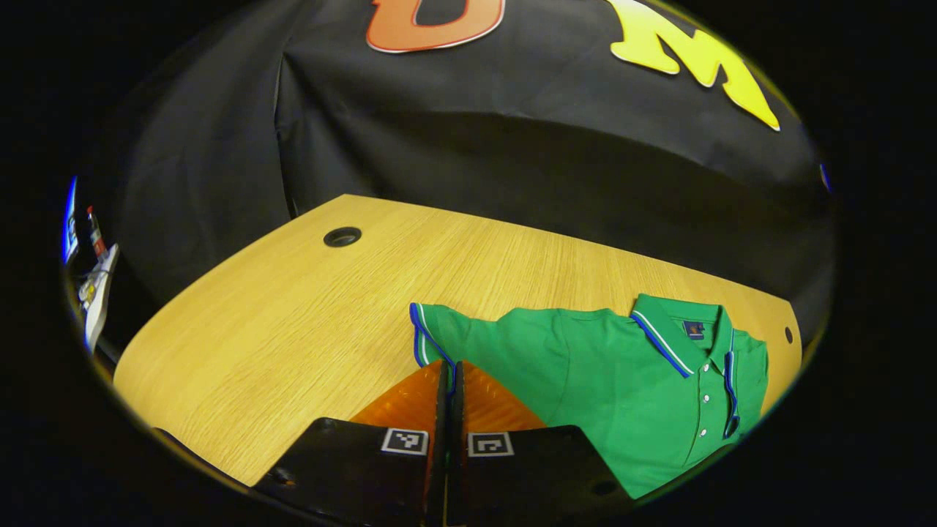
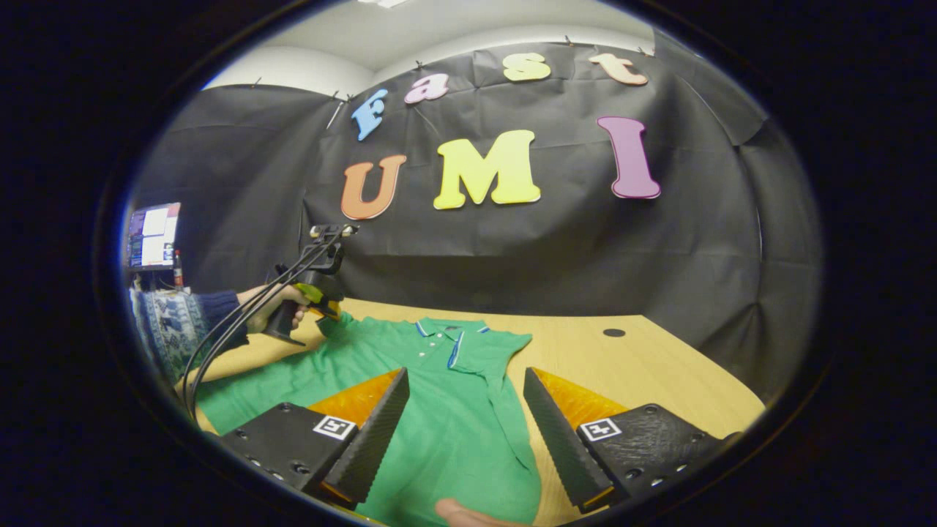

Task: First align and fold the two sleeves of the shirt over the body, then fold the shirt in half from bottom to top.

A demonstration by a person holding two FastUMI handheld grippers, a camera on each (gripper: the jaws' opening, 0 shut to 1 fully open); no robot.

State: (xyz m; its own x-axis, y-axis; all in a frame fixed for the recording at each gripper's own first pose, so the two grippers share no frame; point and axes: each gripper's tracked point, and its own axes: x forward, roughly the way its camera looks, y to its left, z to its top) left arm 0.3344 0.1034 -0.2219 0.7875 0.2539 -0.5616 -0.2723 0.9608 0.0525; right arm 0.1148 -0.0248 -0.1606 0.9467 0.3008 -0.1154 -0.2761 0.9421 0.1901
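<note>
Shirt (image 1: 629, 380) cloth is in the left gripper (image 1: 448, 377): its fingers are pressed together on the blue-trimmed cuff of the left sleeve (image 1: 432, 337), which is spread out flat toward the open middle of the tabletop (image 1: 307, 315). From the right gripper view, the same gripper (image 2: 326, 307) sits at the shirt's far-left shoulder, held by a hand (image 2: 282, 300) with cables trailing back over the near-left edge.

The right gripper (image 2: 465, 410) hangs over the body of the shirt with its fingers wide apart, holding nothing. Between and just beyond them lies the other sleeve (image 2: 505, 395), which looks already laid across the body, its cuff pointing toward the near edge.

The shirt (image 2: 439, 410) is a green polo, front up, collar (image 2: 446, 329) toward the far edge where the table meets the black cloth wall, hem toward the near edge. It takes up the near half of the tabletop.

It should handle as light, limp knit: it will sag, drag and wrinkle rather than hold a shape, and a single layer slips easily out of a shallow pinch. The doubled cuff band and the hem corners are the firmest places to grip. The pinched sleeve probably needs carrying low across the chest, so the fold lands flat.
</note>
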